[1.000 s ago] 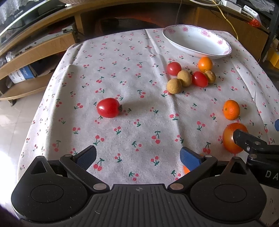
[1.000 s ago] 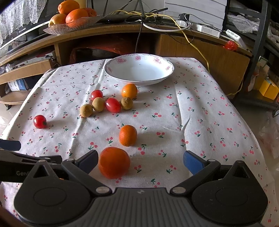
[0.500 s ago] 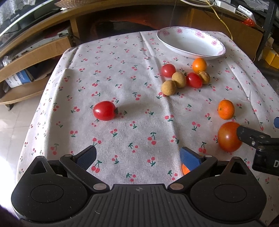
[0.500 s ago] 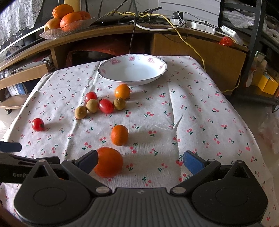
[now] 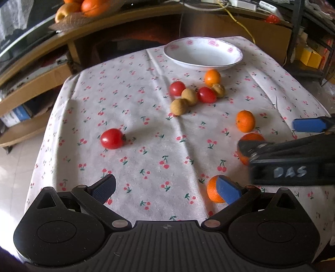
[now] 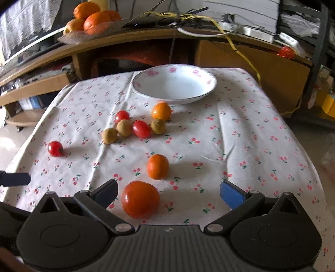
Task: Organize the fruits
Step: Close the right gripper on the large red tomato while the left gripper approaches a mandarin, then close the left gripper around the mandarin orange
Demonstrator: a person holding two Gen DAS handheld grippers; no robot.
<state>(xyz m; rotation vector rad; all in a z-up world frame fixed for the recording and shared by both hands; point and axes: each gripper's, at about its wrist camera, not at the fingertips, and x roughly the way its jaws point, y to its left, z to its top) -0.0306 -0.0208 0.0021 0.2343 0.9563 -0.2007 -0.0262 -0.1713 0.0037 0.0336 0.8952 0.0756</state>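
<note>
A white flowered bowl stands empty at the table's far side. In front of it lie a small orange, two cherry tomatoes and three brown longans. A lone cherry tomato lies to the left. My right gripper is open around a large tomato, close to its left finger. An orange sits just beyond. My left gripper is open and empty, with another small orange partly behind its right pad.
The cherry-print cloth covers a small table with drop-offs on the left and right. Behind it a wooden shelf carries a dish of oranges, cables and boxes. One finger of the left gripper shows at the right wrist view's left edge.
My left gripper has drawn back and swung right, so a small orange now shows by its right pad. The right gripper has stayed around the large tomato, with the table looking slightly nearer.
</note>
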